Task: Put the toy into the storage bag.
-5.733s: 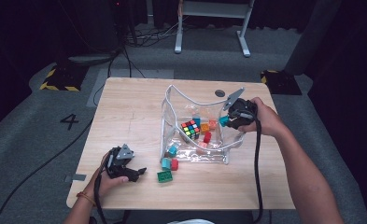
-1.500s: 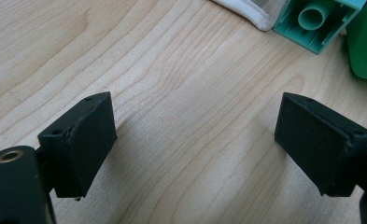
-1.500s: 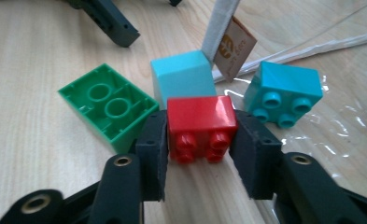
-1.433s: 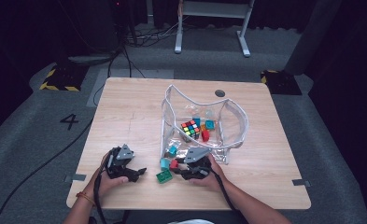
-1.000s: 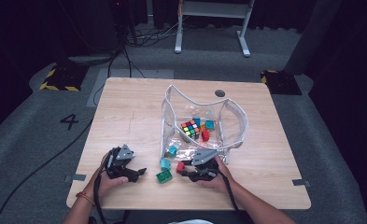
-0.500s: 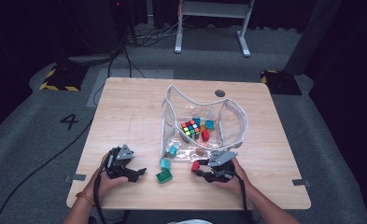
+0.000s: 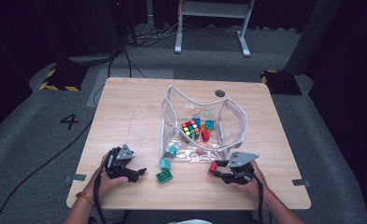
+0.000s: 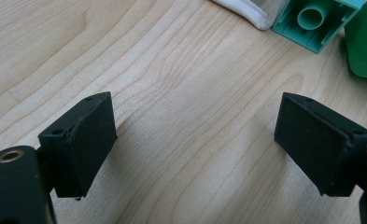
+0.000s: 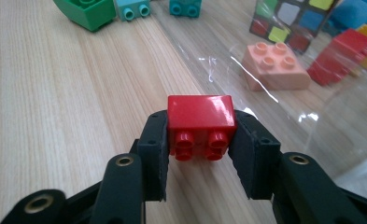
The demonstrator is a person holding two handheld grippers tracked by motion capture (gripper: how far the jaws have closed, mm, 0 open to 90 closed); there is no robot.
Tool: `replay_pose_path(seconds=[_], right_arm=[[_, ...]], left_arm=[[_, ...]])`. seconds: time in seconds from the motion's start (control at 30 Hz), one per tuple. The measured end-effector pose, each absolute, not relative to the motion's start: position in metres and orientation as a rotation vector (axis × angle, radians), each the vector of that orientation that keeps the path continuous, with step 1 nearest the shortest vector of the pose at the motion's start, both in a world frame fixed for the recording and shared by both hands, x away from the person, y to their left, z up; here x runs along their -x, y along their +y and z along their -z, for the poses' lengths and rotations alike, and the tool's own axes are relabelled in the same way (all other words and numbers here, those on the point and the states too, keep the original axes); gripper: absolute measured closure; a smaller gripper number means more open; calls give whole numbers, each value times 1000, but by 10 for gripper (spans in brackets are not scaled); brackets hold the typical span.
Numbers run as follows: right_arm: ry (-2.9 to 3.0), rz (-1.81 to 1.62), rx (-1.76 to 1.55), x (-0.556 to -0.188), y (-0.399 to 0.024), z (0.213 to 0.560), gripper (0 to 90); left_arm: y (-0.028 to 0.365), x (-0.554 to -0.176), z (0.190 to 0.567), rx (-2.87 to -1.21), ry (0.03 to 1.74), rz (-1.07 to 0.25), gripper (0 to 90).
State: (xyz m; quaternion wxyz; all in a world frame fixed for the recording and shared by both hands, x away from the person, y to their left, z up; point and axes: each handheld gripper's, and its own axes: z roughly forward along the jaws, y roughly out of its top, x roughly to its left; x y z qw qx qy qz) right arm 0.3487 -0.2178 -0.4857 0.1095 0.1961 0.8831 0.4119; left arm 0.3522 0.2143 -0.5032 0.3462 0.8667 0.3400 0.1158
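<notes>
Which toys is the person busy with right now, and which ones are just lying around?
Busy with:
right gripper, shut on the red brick
clear bag

Lying around:
green brick
teal brick
puzzle cube
pink brick
left gripper, open over bare wood

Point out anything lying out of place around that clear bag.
Most bricks sit in the clear bag, but a green brick and a teal brick lie loose on the table by its mouth. The right gripper holds a red brick outside too.
</notes>
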Motion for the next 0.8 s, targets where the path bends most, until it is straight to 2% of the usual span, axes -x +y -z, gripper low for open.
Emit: replay_pose_path(seconds=[0.43,0.8], right_arm=[[2524,-1189,-642,-343,-259,482,591],[2393,-1188,-776,-353,-307,470,591]], left_arm=[[214,-352,503,-2249,882,-300,129],[214,-352,503,-2248,885,-293,129]])
